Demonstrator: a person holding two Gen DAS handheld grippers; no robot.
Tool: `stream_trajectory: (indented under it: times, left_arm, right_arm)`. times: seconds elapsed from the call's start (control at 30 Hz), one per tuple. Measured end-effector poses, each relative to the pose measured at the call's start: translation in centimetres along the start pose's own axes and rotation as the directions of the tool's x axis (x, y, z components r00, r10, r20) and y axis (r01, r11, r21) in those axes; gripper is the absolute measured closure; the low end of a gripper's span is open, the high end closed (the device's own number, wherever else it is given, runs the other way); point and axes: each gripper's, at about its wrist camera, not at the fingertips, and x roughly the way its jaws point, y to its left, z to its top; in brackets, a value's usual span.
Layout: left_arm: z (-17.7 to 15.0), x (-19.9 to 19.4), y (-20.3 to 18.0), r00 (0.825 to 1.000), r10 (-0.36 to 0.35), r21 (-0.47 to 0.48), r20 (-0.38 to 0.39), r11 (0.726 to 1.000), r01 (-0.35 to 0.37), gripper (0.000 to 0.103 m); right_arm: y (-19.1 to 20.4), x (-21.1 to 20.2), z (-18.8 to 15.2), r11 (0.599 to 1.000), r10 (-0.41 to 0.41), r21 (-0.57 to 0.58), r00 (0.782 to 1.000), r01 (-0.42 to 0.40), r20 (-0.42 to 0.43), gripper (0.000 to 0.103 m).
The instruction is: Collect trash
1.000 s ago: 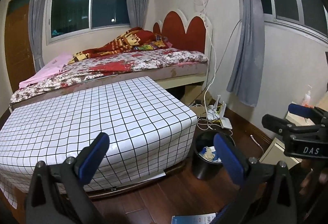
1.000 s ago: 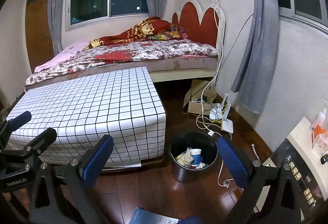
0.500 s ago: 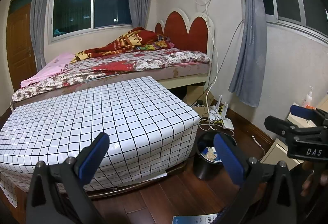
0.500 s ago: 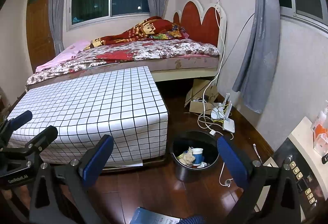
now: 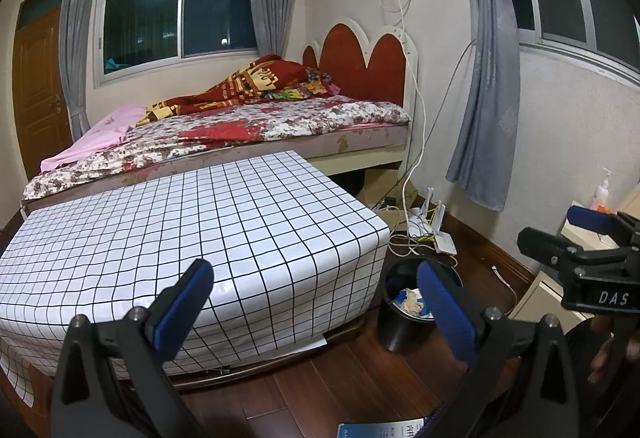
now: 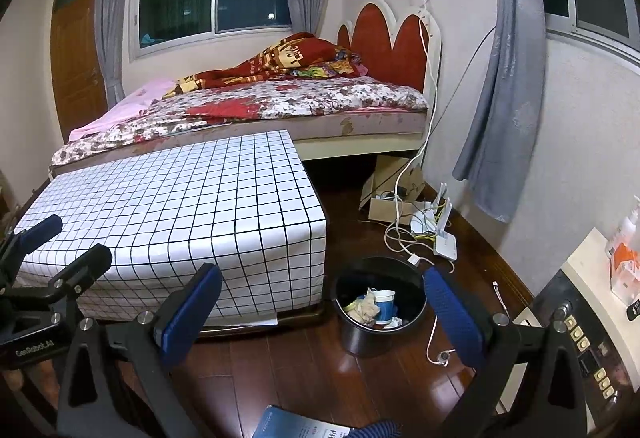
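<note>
A black trash bin [image 6: 378, 312] stands on the wood floor beside the checked table. It holds a paper cup [image 6: 385, 306] and crumpled paper [image 6: 366, 308]. In the left wrist view the bin [image 5: 404, 310] sits partly behind my right finger. My left gripper [image 5: 314, 292] is open and empty, held above the table's near corner. My right gripper [image 6: 322, 298] is open and empty, held above the floor in front of the bin. Each gripper shows at the other view's edge.
A low table with a white checked cloth [image 6: 180, 205] fills the left. A bed [image 6: 260, 105] lies behind it. Cables, a router [image 6: 440, 234] and a cardboard box [image 6: 390, 197] clutter the floor by the wall. A cabinet [image 6: 580, 318] stands at right. A blue booklet [image 6: 304, 426] lies below.
Both views have tilted slightly upward and drawn back a little; the bin sits lower in the frames. Both grippers stay open and empty.
</note>
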Motion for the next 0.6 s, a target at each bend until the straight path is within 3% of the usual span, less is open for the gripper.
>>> stream_trajectory:
  times: [0.6]
  left_arm:
    - [0.15,0.00,-0.09,1.000,-0.003,0.001,0.004,1.000,0.003,0.001]
  right_arm:
    - [0.13,-0.04,-0.07,1.000,-0.002,0.002,1.000,0.002,0.003,0.001]
